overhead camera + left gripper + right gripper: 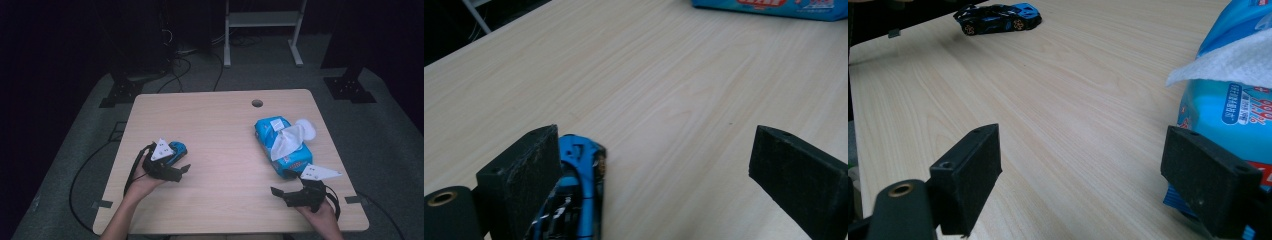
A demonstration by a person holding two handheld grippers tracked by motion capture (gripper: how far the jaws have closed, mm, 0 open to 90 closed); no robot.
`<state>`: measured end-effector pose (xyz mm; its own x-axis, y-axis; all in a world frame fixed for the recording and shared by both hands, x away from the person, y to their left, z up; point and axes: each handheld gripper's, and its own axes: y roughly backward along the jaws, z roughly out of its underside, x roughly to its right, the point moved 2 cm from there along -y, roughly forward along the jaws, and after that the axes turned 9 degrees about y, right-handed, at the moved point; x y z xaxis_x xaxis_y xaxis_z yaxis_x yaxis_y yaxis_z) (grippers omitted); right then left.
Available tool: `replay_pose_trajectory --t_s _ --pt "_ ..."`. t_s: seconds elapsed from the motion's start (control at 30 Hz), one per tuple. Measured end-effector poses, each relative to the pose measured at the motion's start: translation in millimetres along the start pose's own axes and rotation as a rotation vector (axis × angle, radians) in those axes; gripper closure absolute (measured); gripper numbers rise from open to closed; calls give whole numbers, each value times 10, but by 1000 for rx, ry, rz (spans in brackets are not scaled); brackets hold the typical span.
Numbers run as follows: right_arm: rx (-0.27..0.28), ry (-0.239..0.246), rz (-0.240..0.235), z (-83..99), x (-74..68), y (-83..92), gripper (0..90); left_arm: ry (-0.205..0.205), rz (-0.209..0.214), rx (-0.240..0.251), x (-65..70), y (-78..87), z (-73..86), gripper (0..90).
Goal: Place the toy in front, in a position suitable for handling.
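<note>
Left gripper view: I am finding the left gripper (654,165) fingers wide open, holding nothing, the blue toy car (576,195) lying beside one finger on the worktop (664,80). Light, rigid, apt to roll; pinching its flanks suits. Right gripper (1083,175) likewise open, empty.

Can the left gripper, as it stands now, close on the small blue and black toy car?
Probably yes. The left gripper is open, and the small blue and black toy car sits right against one jaw with bare wooden table around it. A slight shift sideways should centre the car between the jaws.
</note>
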<state>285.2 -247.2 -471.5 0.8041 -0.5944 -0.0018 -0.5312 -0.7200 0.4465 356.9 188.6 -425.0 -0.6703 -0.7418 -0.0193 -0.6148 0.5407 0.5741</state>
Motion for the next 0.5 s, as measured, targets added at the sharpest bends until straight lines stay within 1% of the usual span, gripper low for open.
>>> replay_pose_trajectory --t_s 0.07,0.13,0.2,0.23,0.27,0.3,0.33,0.37,0.4,0.43,0.47,0.5 --pt "-1 1 -2 0 2 -6 154 -7 -17 -25 -82 1 -16 61" --pt "-1 -2 -3 -1 5 -12 154 7 -15 -42 -164 -12 -24 61" --pt "-1 -2 -4 -2 7 -18 154 12 -24 -65 -247 -29 -32 61" --pt "-3 -1 -4 -2 6 -20 154 24 -23 -71 -286 -40 -35 61" --pt "-4 -1 -4 -1 6 -22 155 24 -23 -71 -286 -40 -35 61" --pt "-4 -1 -4 -1 6 -22 155 35 -22 -71 -328 -53 -35 61" --pt "-6 1 -4 -4 2 -21 154 71 -18 -95 -413 -91 -37 62" --pt "-6 1 -4 -4 2 -21 154 71 -18 -95 -413 -91 -37 62" --pt "-5 0 -5 -7 -2 -22 154 84 -36 -115 -486 -125 -30 62" --pt "-5 -1 -7 -8 -5 -24 154 95 -37 -125 -518 -141 -26 62" --pt "-5 -1 -9 -10 -7 -22 155 94 -40 -136 -549 -161 -20 62" --pt "-5 -1 -9 -10 -7 -22 155 94 -40 -136 -549 -161 -20 62"
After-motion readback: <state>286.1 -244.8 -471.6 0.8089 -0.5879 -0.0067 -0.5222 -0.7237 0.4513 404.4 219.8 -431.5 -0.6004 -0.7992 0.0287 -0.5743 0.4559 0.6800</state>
